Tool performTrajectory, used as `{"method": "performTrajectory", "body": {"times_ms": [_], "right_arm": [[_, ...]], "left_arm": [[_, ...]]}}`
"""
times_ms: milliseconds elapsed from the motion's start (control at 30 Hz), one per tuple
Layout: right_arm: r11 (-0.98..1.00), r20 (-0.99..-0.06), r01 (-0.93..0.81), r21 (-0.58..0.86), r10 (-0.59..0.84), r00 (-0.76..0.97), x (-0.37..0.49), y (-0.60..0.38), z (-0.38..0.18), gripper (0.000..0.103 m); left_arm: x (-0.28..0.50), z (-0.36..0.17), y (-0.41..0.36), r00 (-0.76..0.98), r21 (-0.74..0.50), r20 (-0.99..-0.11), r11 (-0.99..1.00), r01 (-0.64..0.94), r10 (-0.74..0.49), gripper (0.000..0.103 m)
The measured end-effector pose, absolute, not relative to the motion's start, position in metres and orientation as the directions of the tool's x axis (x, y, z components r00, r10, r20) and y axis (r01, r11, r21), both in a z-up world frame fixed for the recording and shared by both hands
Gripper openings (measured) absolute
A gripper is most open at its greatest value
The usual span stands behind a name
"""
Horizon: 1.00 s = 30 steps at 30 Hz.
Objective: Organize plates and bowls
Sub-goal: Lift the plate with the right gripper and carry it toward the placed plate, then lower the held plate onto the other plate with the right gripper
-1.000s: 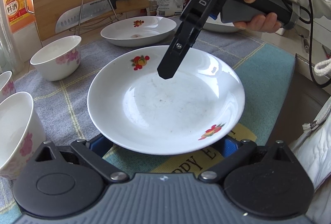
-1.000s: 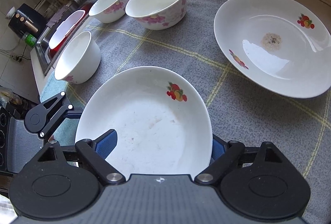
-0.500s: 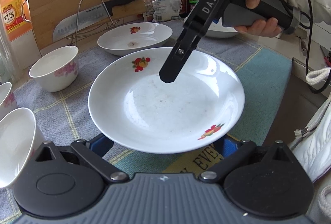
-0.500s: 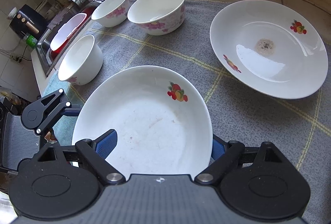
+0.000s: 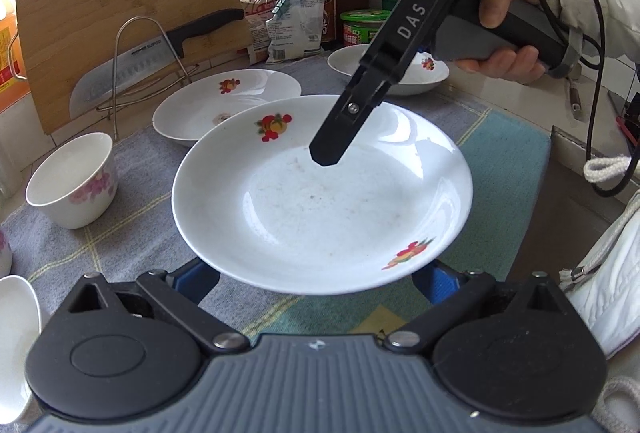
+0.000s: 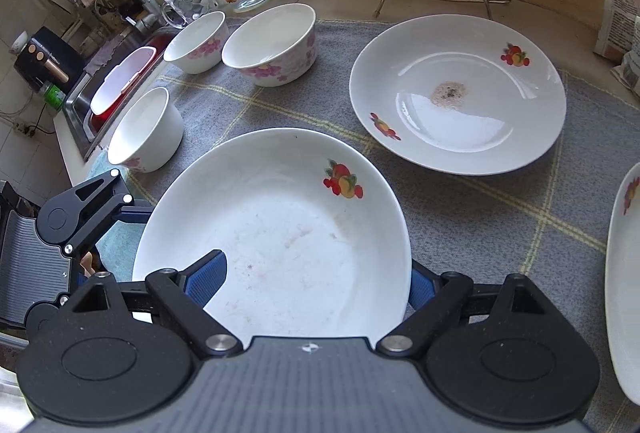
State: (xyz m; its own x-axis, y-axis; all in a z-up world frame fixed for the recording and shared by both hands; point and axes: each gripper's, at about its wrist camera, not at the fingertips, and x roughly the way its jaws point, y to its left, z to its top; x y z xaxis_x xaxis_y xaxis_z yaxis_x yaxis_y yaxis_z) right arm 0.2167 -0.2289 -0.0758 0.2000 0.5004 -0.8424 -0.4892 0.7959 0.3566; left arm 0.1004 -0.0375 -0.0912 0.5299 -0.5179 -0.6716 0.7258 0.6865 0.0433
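Left wrist view: we hold the plate (image 5: 320, 201) from two sides. Left gripper (image 5: 316, 273) has its blue pads on the near rim, jaws wide and braced on it. Right gripper (image 6: 316, 281) clamps the opposite rim at roughly mid-opening. The plate hangs clear of the cloth (image 5: 132, 229), just short of the second plate (image 6: 458, 93), our likely stacking target. Risk: glazed rim slips if the two hands drift apart or tilt unevenly; it then drops onto that plate or knocks the bowl (image 5: 72, 181).
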Motion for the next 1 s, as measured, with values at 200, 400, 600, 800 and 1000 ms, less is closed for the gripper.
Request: {"method": "performTrajectory", "body": {"times_ms": [200, 400, 600, 800, 1000], "right_arm": [[0.811, -0.840, -0.464, 0.356, 0.495, 0.221, 0.214, -0.258, -0.073, 0.094], [0.830, -0.839, -0.437, 0.346, 0.482, 0.253, 0.213, -0.289, -0.069, 0.094], [0.853, -0.839, -0.400, 0.335, 0.463, 0.286, 0.214, -0.325, -0.067, 0.094], [0.879, -0.838, -0.352, 0.323, 0.438, 0.325, 0.217, -0.360, -0.066, 0.094], [0.896, -0.836, -0.315, 0.314, 0.418, 0.356, 0.223, -0.393, -0.064, 0.094]], "left_arm": [[0.105, -0.089, -0.063, 0.513, 0.046, -0.671, 0.660, 0.750, -0.535, 0.101], [0.116, -0.089, -0.090, 0.495, 0.048, -0.668, 0.632, 0.774, -0.556, 0.101], [0.131, -0.091, -0.120, 0.471, 0.046, -0.660, 0.595, 0.803, -0.585, 0.101], [0.142, -0.093, -0.152, 0.452, 0.048, -0.649, 0.560, 0.827, -0.612, 0.101], [0.158, -0.095, -0.183, 0.433, 0.042, -0.640, 0.534, 0.844, -0.635, 0.101]]}}
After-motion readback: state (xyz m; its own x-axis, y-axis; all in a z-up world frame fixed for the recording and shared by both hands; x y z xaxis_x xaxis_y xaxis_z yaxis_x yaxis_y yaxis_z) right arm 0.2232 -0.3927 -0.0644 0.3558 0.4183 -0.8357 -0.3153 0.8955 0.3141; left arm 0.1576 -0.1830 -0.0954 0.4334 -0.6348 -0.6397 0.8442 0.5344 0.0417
